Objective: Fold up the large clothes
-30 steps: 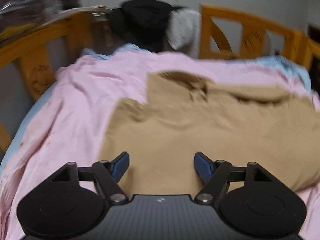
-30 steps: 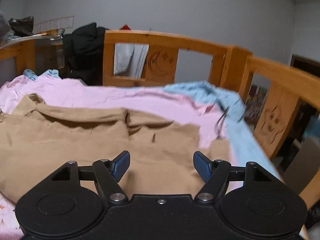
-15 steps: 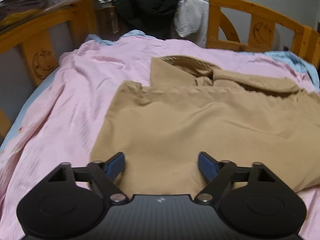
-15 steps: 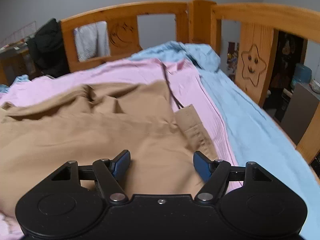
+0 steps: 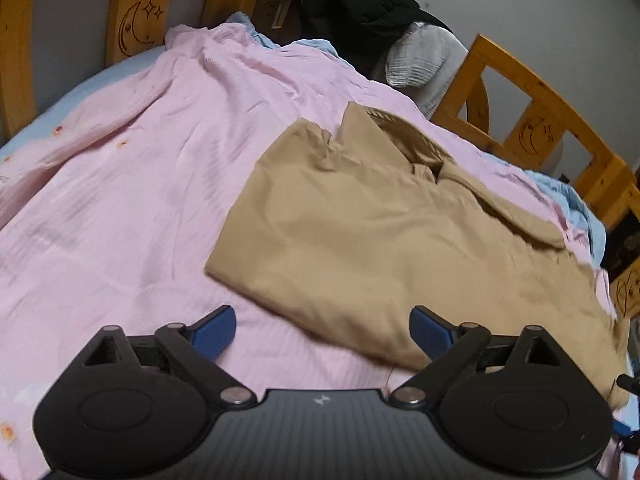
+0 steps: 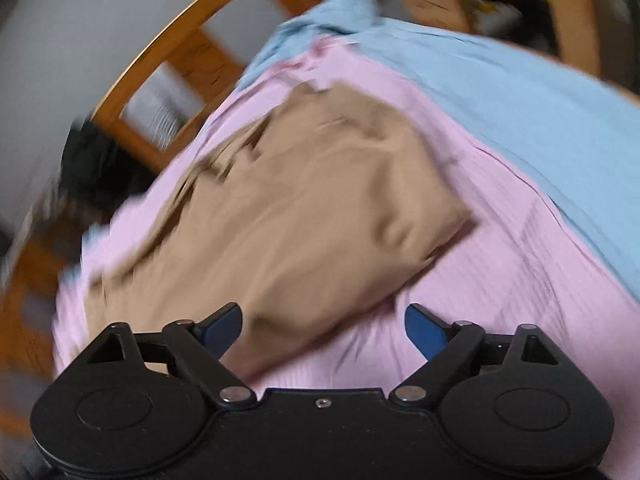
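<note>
Both views had swung outward since half a second earlier, each now framing one end of the tan shirt (image 5: 360,248) instead of its middle. Shirt lay partly folded on the pink sheet (image 5: 132,200), collar toward 1 o'clock in the left view, long axis running 10 to 4. Soft, light, limp cloth, by the look; likely best pinched at a corner or folded edge. Left hand-held gripper (image 5: 322,326) and right hand-held gripper (image 6: 324,322) both spread wide, holding nothing. Blue sheet (image 6: 520,112) beyond; wooden bed rail (image 5: 532,92) behind.
</note>
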